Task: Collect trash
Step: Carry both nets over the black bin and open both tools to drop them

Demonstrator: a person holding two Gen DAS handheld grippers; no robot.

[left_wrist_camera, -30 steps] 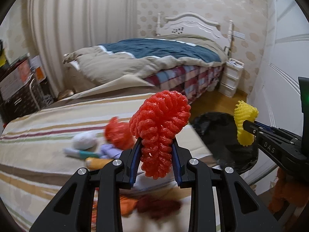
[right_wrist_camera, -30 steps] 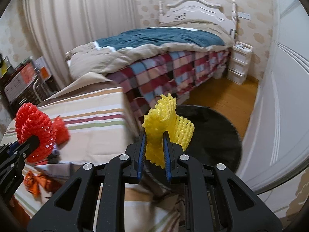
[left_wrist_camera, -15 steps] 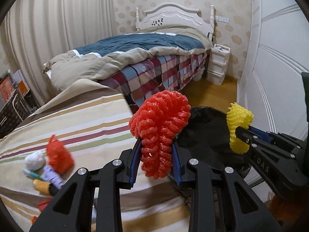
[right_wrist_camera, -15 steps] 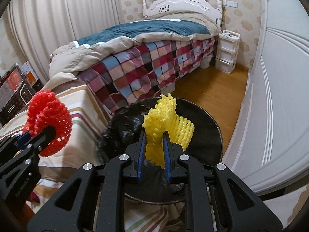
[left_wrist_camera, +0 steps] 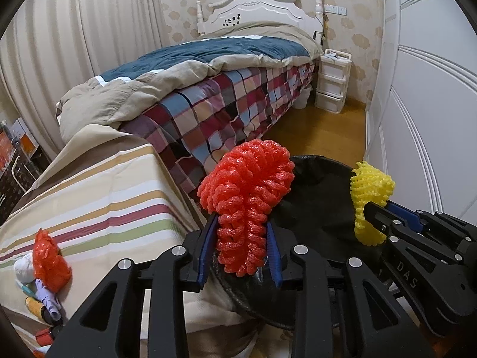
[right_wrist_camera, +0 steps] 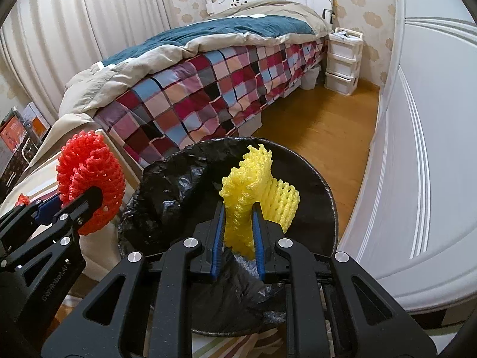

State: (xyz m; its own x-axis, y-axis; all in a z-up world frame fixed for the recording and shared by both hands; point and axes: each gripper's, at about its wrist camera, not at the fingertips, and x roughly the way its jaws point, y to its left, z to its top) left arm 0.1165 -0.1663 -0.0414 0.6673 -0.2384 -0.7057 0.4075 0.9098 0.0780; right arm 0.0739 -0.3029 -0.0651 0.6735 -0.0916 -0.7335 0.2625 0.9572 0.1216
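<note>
Left gripper [left_wrist_camera: 241,249]: jaws closed partway, pinching red foam fruit net [left_wrist_camera: 247,205], held at the edge of black-lined trash bin [right_wrist_camera: 323,179]. Right gripper [right_wrist_camera: 238,238]: jaws narrowly spaced, clamping yellow foam fruit net [right_wrist_camera: 253,191] above the bin opening.

Both grippers level, side by side — left gripper [left_wrist_camera: 241,249] and right gripper [right_wrist_camera: 238,232] each clamped on foam.
</note>
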